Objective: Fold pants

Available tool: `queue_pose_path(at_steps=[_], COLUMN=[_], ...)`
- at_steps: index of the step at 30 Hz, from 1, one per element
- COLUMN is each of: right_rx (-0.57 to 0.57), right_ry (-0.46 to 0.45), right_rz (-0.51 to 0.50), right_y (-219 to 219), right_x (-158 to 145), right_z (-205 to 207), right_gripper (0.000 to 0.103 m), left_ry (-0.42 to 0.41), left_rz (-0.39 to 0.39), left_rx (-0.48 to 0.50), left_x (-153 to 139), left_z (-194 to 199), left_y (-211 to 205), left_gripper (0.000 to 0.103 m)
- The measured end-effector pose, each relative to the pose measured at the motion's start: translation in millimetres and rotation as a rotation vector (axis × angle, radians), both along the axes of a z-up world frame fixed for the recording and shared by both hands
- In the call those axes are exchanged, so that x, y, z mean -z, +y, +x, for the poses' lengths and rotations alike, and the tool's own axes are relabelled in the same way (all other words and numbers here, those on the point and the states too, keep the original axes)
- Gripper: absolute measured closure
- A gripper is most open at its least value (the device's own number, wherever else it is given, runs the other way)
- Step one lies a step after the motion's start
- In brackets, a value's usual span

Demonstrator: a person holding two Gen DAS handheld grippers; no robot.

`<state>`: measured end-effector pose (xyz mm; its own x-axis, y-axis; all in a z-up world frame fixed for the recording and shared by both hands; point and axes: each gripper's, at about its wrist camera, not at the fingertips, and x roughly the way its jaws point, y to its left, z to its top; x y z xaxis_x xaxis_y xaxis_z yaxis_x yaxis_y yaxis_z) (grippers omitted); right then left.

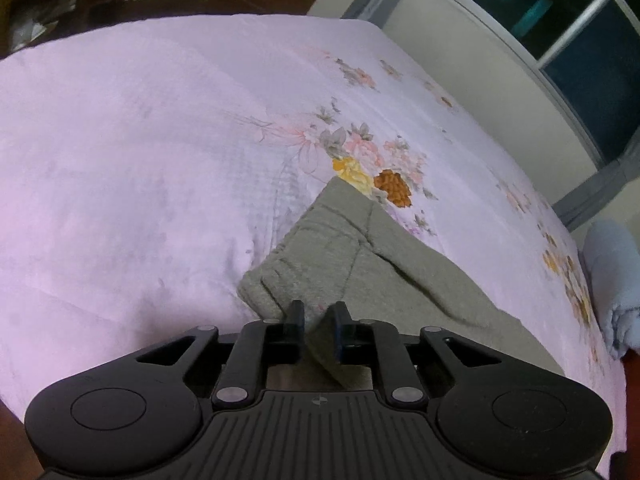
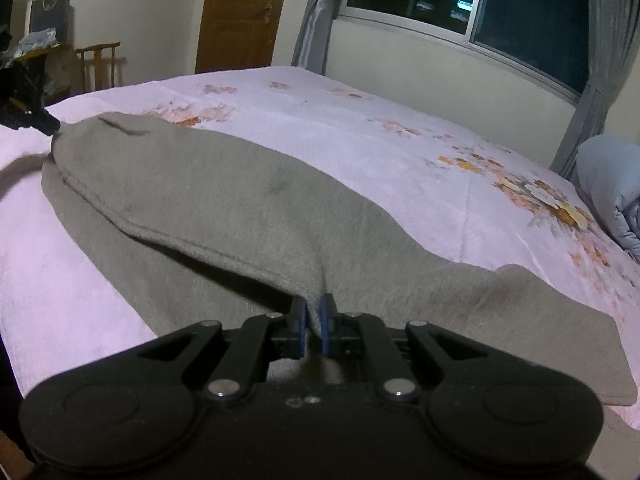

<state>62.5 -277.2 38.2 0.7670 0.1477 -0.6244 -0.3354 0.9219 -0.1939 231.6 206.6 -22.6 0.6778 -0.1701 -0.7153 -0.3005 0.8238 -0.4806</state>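
Observation:
Grey pants (image 2: 224, 192) lie stretched across a pink floral bedspread (image 2: 400, 152), one leg folded over the other. In the left wrist view the waistband end of the pants (image 1: 320, 240) lies just ahead, and my left gripper (image 1: 318, 312) is shut on a flap of its grey cloth. My right gripper (image 2: 313, 306) is shut on a pinch of the upper leg's edge near the front of the bed. At the far left of the right wrist view the left gripper (image 2: 48, 124) holds the pants' other end.
A rolled pale blue blanket (image 2: 612, 188) lies at the bed's right edge. Behind the bed are a window with grey curtains (image 2: 316, 16), a wooden door (image 2: 244, 12) and a wooden chair (image 2: 98, 64). The bedspread (image 1: 120, 140) spreads wide to the left.

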Motion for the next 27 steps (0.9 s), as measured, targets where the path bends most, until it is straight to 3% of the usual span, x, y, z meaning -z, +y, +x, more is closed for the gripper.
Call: queue_pose_path(at_steps=[1,2,3,5,8,13,20,23,27], right_rx=[0.002,0.005,0.005,0.003,0.002,0.006,0.006,0.019,0.009], right_ry=[0.002,0.002,0.002,-0.002,0.006,0.008,0.01,0.021,0.058], right_rz=[-0.001,0.002,0.004,0.002,0.002,0.004,0.011,0.013,0.004], right_y=[0,0,1,0,-1,0,-2,-2,1], right_x=[1,1,0,-1,1,0,2,5,6], right_z=[1,1,1,1,3,2,3,7,11], right_gripper=[0.103,0.103,0.103,0.103,0.103,0.103,0.103,0.103,0.103], left_ry=[-0.004,-0.011,-0.018,-0.007,0.001,0.001,0.003,0.001,-0.067], left_rz=[0.007,0.009,0.0,0.004,-0.023,0.022,-0.024,-0.027,-0.091], left_rx=[-0.012,-0.026,-0.034,-0.046,-0.04,-0.03,-0.014,0.003,0.044], left_x=[-1,-2,-2,2,10,7,9,13,-2], left_z=[-1,-3,-4,-3,3,8,10,20,18], left_y=[0,0,2,3,2,-11,-17,-16,-5], left_gripper=[0.084,0.076,0.059,0.045,0.045,0.046,0.051,0.085,0.088])
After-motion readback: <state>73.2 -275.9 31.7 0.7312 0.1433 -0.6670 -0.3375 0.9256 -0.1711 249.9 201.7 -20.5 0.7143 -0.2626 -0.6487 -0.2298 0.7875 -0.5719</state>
